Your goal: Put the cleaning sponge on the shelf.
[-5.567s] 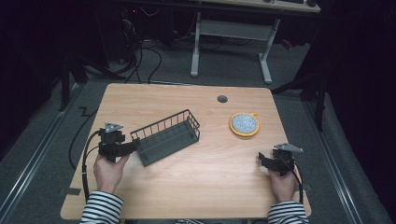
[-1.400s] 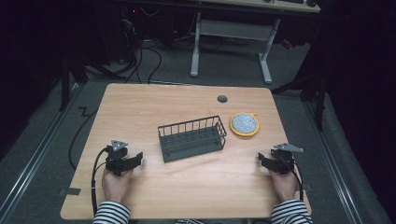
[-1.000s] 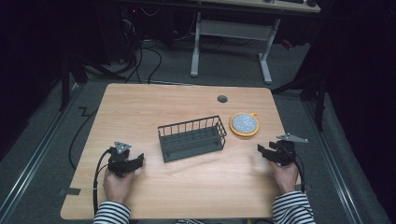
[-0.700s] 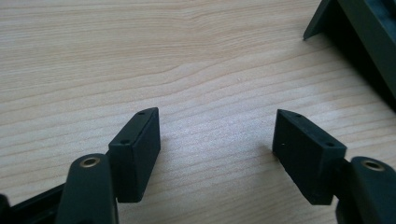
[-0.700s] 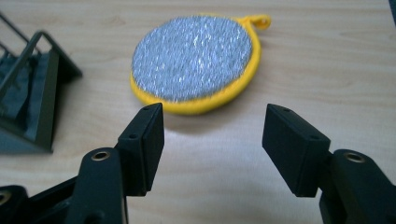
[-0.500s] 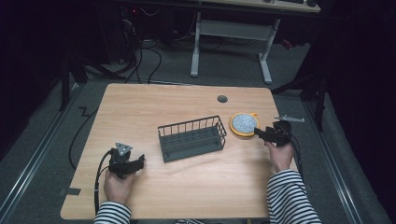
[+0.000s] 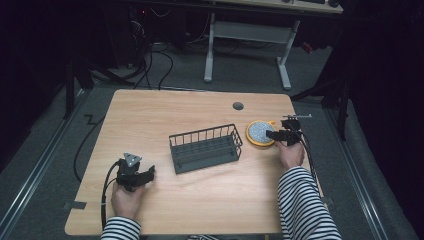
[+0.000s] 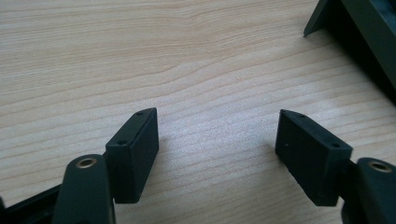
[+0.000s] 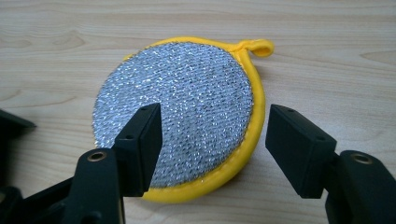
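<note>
Yellow-rimmed and round, the scouring pad with the silver mesh face (image 9: 175,112) lies flat on the wooden worktop (image 7: 200,210), right of centre in the high view (image 7: 260,133), with its small yellow hanging loop (image 9: 254,46) at the upper right of the right gripper view. The right gripper (image 9: 212,140) hangs just over the pad's near edge with its jaws spread wide: one is above the mesh, the other outside the rim, and neither presses on anything. They have just been opening, and only part of the pad lies between them.

The step in hand looks like picking up this pad. A flat, soft disc gives little to bite on, so the better grip would be on the thick stitched rim: lower until one jaw slides under or against the edge, then close gently and check that the rim is caught before lifting.

Just left of the pad stands the dark wire basket (image 7: 205,148), a likely place to drop it. At the lower left of the high view the left gripper (image 7: 145,175) rests over bare wood, its jaws also spread and empty (image 8: 217,140).
</note>
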